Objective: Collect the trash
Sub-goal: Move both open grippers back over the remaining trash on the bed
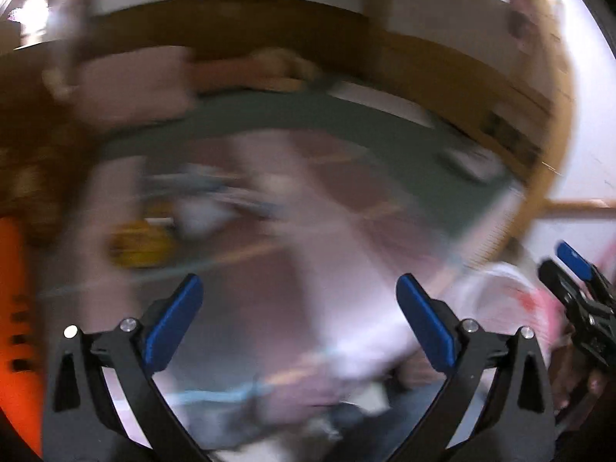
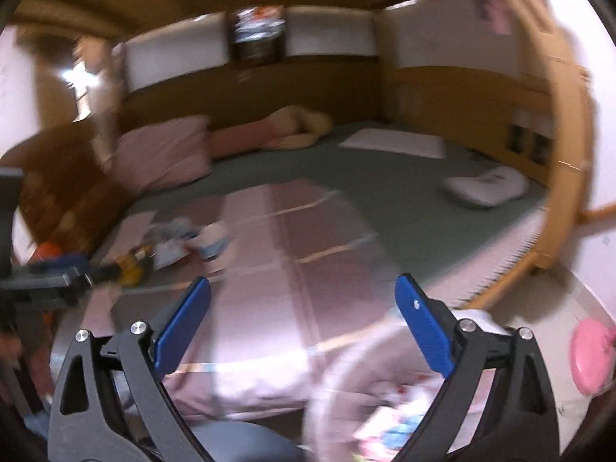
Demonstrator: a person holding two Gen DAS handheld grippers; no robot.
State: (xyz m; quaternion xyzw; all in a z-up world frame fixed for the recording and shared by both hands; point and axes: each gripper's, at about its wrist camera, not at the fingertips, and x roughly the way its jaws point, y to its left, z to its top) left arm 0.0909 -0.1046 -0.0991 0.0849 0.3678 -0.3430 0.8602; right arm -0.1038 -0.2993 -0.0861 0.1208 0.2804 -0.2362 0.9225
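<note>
Both views are motion-blurred. My left gripper [image 1: 299, 288] is open and empty above a pink plaid blanket [image 1: 327, 269] on a bed. Trash lies ahead to its left: a yellow wrapper [image 1: 140, 246] and white crumpled paper [image 1: 200, 219]. My right gripper [image 2: 303, 292] is open and empty over the same blanket [image 2: 292, 292]. The trash pile shows to its left: the yellow wrapper [image 2: 131, 267], white and blue pieces [image 2: 213, 240]. A white plastic bag [image 2: 385, 412] with litter in it hangs below the right gripper, and shows in the left wrist view [image 1: 508, 292].
The bed has a green sheet [image 2: 385, 181], pink pillows [image 2: 165, 152], a white pillow [image 2: 396, 142] and a white item [image 2: 485, 186]. A wooden bed frame [image 2: 566, 154] stands to the right. A pink object [image 2: 591, 358] lies on the floor. An orange object [image 1: 15, 308] is at far left.
</note>
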